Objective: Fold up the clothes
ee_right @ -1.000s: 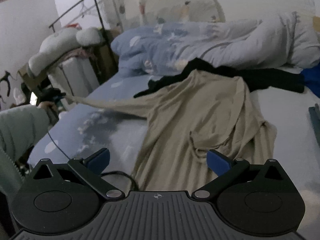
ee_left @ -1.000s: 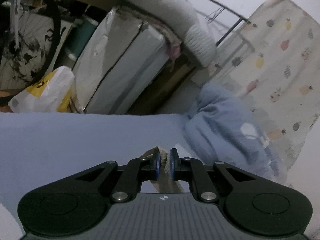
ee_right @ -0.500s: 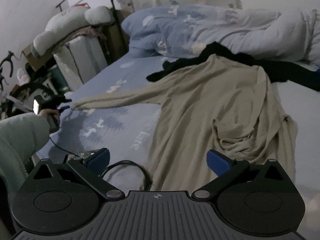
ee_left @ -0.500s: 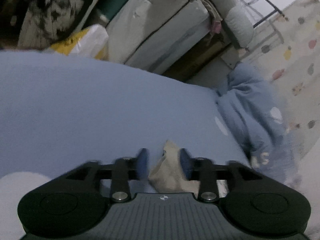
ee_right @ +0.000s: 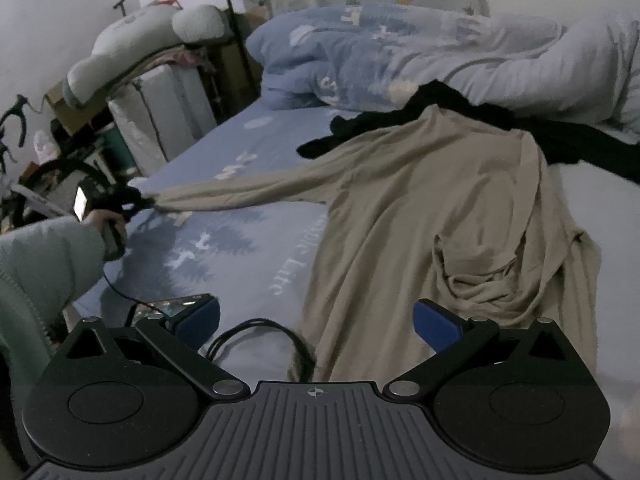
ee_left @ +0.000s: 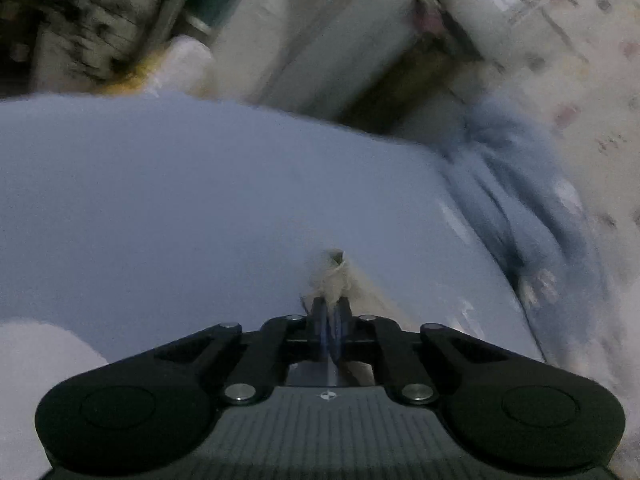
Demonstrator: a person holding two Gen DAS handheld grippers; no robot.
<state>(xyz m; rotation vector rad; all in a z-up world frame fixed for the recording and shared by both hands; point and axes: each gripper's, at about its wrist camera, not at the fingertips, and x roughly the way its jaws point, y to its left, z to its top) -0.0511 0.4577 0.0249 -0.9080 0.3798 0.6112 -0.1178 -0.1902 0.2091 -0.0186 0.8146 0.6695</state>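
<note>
Across the bed (ee_right: 256, 184) with its blue printed sheet, we see the beige shirt (ee_right: 432, 216) spread flat beside a black garment (ee_right: 560, 140) and a rumpled duvet (ee_right: 460, 48). Our left gripper (ee_left: 329, 312) is clenched on the shirt's sleeve cuff (ee_left: 334, 276), stretched toward the bed's edge. Our right gripper (ee_right: 316, 320) hovers over the hem, fingers (ee_right: 436, 322) spread wide, gripping nothing.

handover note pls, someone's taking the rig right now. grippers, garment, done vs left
Left hand-held gripper: shut on the cuff of the beige top's sleeve, stretched out across the blue sheet.
Right hand-held gripper: open, empty, above the near hem of the beige top.
The top lies spread but rumpled at its right side; a black garment lies behind it.
Done: one sleeve pulled straight. Left: smooth the body and make every fold.
</note>
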